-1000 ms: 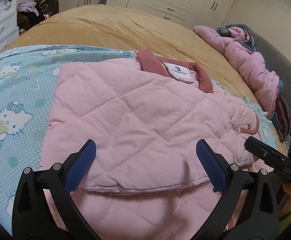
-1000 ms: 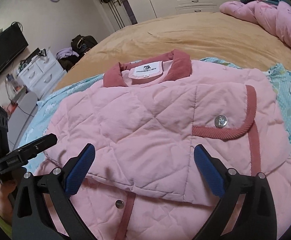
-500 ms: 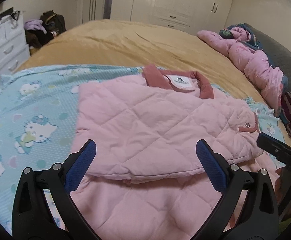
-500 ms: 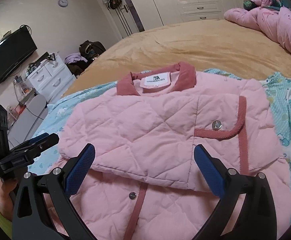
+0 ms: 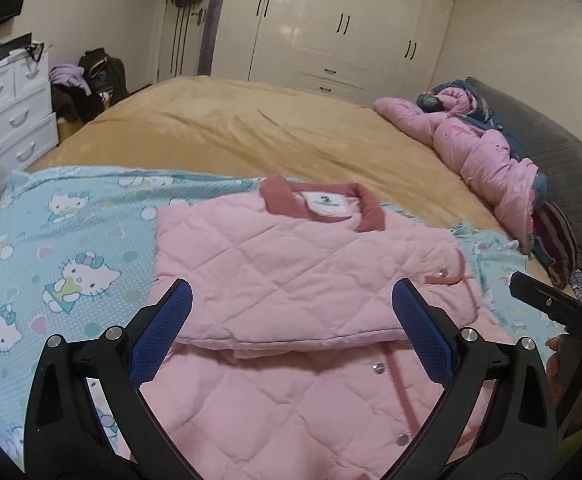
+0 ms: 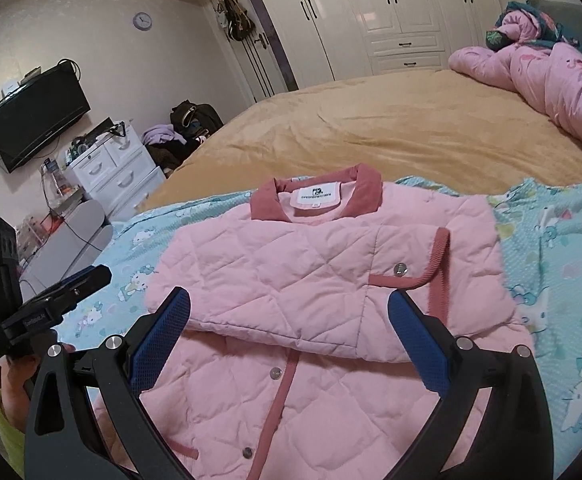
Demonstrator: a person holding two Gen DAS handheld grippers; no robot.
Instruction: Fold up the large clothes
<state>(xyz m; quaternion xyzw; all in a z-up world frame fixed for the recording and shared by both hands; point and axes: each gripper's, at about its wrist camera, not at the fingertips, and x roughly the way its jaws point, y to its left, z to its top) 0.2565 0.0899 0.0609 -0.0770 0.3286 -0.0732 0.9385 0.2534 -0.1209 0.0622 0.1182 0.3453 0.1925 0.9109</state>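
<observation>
On a bed (image 5: 275,128) with a cartoon sheet (image 5: 63,248): pink jacket (image 6: 323,272), folded, collar at 12 o'clock. Left gripper (image 5: 291,332) and right gripper (image 6: 289,330) above it, jaws spread wide, grasping nothing.

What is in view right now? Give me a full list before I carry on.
jacket: 1, pink quilted with dark pink collar, on the sheet, part folded
sheet: 1, light blue with cartoon cats, on the near part of the bed
bedspread: 1, tan, over the bed
quilt: 1, pink, bunched at the far right of the bed
wardrobe: 1, white, far wall
drawers: 1 unit, white, left of the bed
TV: 1, black, on the left wall
clock: 1, round, on the wall
left gripper: black with blue pads, jaws open, above the jacket
right gripper: same, jaws open, above the jacket
</observation>
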